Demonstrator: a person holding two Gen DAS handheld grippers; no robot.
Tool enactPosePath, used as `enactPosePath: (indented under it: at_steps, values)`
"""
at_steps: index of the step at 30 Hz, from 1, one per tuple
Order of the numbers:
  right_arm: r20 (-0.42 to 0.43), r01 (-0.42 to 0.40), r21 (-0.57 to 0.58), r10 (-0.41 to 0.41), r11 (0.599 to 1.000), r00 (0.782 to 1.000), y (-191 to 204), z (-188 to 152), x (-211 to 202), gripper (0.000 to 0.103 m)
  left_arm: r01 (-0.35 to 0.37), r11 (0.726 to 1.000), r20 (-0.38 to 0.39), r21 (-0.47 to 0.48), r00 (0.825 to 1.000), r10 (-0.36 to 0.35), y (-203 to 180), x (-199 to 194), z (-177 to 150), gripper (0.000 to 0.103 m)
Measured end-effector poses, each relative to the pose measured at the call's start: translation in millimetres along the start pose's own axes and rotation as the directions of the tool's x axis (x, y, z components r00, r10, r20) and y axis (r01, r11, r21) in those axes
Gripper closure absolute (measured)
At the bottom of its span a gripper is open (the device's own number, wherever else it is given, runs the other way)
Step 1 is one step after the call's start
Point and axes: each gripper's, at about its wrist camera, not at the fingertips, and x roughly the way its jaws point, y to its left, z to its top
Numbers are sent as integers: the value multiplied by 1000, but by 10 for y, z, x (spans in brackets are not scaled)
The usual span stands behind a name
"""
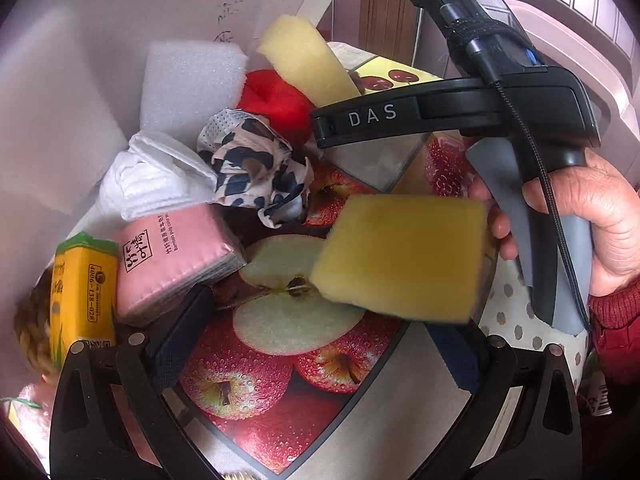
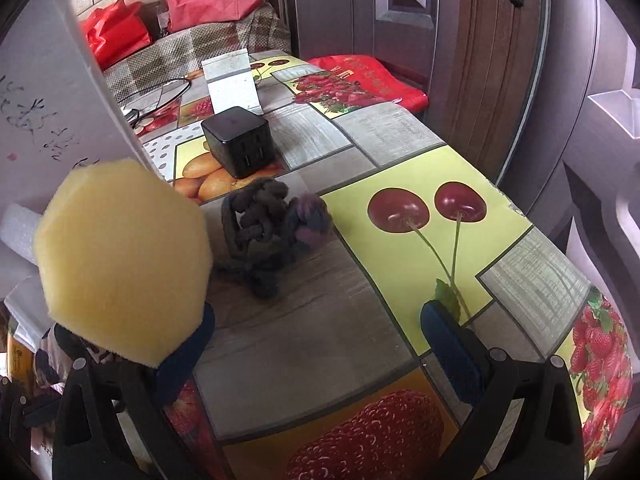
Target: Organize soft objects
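My left tongs (image 1: 320, 332) are spread wide and clamp nothing. The yellow sponge block (image 1: 400, 256) sits at about 1 o'clock from them, just over the right-hand pad; I cannot tell whether it touches. Its broad face is turned to the camera and its long axis runs roughly 9 to 3, dipping a little to the right. The heap of soft things is at 11 o'clock: pink tissue pack (image 1: 176, 260), spotted cloth (image 1: 256, 168), white foam block (image 1: 188, 84).

My right tongs (image 2: 318, 316) are wide too, with nothing between them. A pale foam slab (image 2: 124, 260) stands against their left pad at 9 o'clock. The dark knitted piece (image 2: 264, 236) lies on the surface (image 2: 312, 320) near 12 o'clock, so I judge the right hand nearer for it.
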Motion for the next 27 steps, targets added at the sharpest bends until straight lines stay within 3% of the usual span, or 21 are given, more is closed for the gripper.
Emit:
enactPosePath:
  at_steps: [27]
  values:
    - [5, -14, 10, 14, 1000, 1000, -9, -5, -6, 0, 0, 1000, -1, 0, 1000, 0, 14, -2, -2, 1]
